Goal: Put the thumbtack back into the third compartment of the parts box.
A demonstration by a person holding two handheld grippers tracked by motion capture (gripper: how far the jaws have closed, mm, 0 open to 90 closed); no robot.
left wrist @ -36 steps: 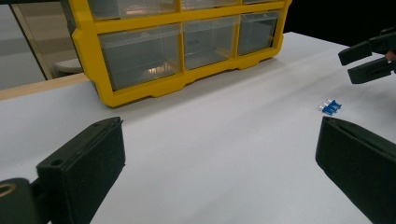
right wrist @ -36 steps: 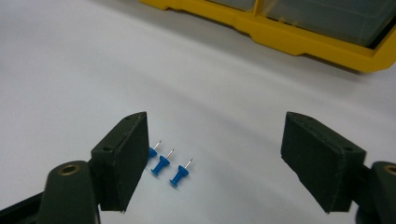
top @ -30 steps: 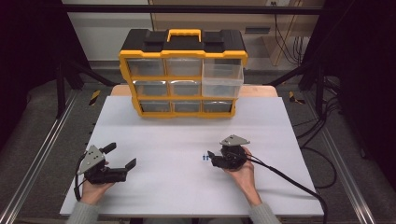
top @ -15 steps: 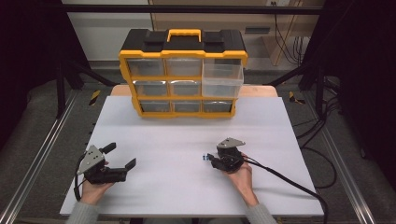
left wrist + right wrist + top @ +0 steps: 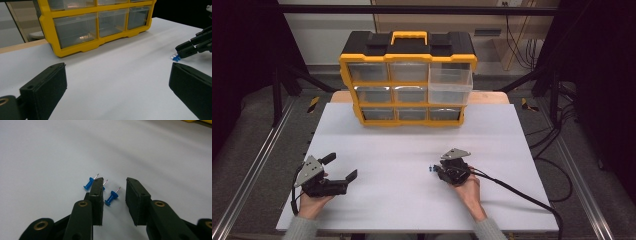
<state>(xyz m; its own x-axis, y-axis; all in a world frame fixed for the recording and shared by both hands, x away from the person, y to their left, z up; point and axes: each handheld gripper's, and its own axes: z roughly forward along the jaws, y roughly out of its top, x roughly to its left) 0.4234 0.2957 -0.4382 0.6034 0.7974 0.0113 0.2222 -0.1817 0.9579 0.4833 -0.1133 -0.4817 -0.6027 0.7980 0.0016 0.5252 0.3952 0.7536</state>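
Blue pushpins [image 5: 111, 197] lie low and centre in the right gripper view, on the white surface [image 5: 412, 150], and they are what your work centres on. One pin rests between the two black pads of your right tongs [image 5: 113, 192], its needle pointing up and away. Two more lie just to the left, partly hidden behind the left pad [image 5: 96, 195]. These tongs have just been closing. They now stand narrow around the middle pin, yet a gap shows on both sides of it, so I judge the pin not yet gripped.

From the high view, your right tongs [image 5: 438, 170] sit right of centre in the lower half of the frame. A speck of blue marks the pins [image 5: 431, 168] at their tips. Your left tongs [image 5: 343, 167] rest at the lower left with pads wide apart and nothing between them.

At the top centre stands a yellow and black drawer organiser [image 5: 408, 80] with clear drawers. Its upper right drawer [image 5: 450, 84] juts forward, seemingly pulled out.

Progress looks early: the pickup is under way and no pin has left the surface. Closing on the pin, lifting it and carrying it remain, likely toward that drawer.
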